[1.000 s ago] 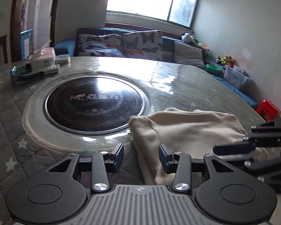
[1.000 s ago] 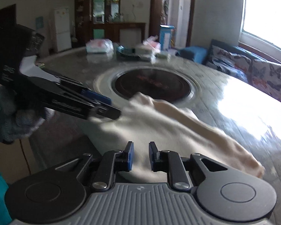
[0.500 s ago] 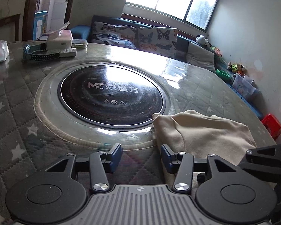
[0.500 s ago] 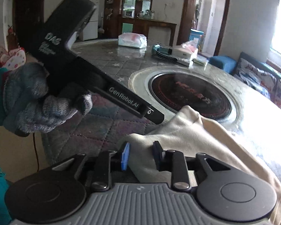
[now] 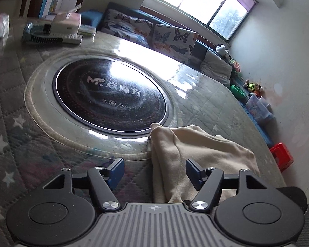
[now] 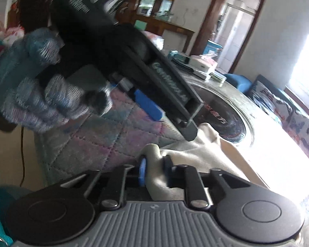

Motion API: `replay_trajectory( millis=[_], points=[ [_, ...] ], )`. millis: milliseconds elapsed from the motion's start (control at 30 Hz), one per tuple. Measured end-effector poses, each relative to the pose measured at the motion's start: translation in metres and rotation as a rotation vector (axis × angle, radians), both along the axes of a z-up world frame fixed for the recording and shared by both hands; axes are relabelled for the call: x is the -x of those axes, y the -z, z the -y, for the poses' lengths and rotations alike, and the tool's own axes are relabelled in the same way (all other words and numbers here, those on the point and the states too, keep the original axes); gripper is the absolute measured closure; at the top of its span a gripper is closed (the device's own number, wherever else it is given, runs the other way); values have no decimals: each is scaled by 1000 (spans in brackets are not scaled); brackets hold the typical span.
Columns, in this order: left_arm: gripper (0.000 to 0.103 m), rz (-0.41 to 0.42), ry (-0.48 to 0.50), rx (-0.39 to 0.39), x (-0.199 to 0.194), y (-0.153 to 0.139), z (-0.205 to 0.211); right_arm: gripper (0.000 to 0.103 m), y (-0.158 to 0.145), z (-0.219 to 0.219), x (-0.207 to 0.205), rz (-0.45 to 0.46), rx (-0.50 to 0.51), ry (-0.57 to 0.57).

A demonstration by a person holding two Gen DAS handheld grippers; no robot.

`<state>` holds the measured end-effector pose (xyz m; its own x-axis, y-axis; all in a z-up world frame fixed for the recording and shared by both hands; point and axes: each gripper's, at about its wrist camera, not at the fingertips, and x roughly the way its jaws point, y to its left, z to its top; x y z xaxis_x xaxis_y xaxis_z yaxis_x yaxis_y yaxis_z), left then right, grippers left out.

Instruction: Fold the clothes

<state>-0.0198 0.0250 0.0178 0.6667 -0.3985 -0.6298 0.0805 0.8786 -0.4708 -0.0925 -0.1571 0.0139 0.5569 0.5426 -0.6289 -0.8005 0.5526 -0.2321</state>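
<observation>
A cream garment [image 5: 197, 152] lies crumpled on the quilted table cover [image 5: 8, 107], just right of the black round hob [image 5: 111, 96]. My left gripper [image 5: 154, 170] is open wide, and the garment's left edge runs up between its blue-padded fingers without being pinched. In the right wrist view, my right gripper [image 6: 154, 169] is shut on a raised fold of the cream garment [image 6: 212, 150] near the table's front edge. A gloved hand [image 6: 37, 94] holds the left gripper's black housing [image 6: 121, 47] just above and left of that fold.
A tissue box and a teal tray [image 5: 51, 30] sit at the table's far left. Behind the table stands a sofa with butterfly cushions [image 5: 154, 35]. A red stool [image 5: 282, 156] is on the floor at the right. Glare covers the table's far side.
The left gripper's fingers have spread wider and it has tilted, now straddling the garment's edge. The right gripper has rolled and narrowed onto a fold of the garment.
</observation>
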Motion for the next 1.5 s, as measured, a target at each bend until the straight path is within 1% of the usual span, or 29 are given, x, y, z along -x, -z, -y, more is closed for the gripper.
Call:
replay_trajectory(
  millis=[133,267,333,500,567,667,733,833,900,967,1100,1167,1233,1333,1400,1500],
  points=[
    [34,-49,-9,69,-7,3,2,93,-13,13,-5,-54,-82,33],
    [34,-77,-13,102,-13,5,9,94,-27,28,-8,-93,-170,59],
    [34,-98,-21,132,-15,7,10,94,-32,36,-10,-104,-203,71],
    [35,-121,-69,212,-14,9,5,94,-37,49,-5,-99,-239,69],
    [36,-146,-71,235,-14,11,5,94,-38,52,-3,-95,-246,66],
    [50,-171,-67,281,-17,16,3,94,-38,55,-2,-107,-255,61],
    [74,-191,-72,310,-19,20,2,94,-37,56,-1,-109,-255,62],
    [81,-191,-77,311,-20,23,1,93,-36,58,1,-112,-254,62],
    [81,-179,-74,291,-19,22,1,88,-35,60,3,-115,-253,62],
    [81,-176,-71,274,-20,21,2,87,-34,61,4,-117,-252,62],
    [81,-161,-64,238,-19,19,4,86,-31,103,-9,-109,-263,248],
    [81,-153,-60,224,-18,17,5,84,-30,126,-17,-104,-268,347],
    [81,-148,-57,212,-17,17,7,84,-28,148,-24,-99,-272,446],
    [81,-142,-54,195,-17,17,9,79,-23,181,-37,-102,-278,598],
    [81,-140,-53,187,-17,17,9,78,-13,199,-47,-119,-294,672],
    [81,-136,-48,173,-18,16,10,78,-1,209,-54,-113,-287,728]
  ],
)
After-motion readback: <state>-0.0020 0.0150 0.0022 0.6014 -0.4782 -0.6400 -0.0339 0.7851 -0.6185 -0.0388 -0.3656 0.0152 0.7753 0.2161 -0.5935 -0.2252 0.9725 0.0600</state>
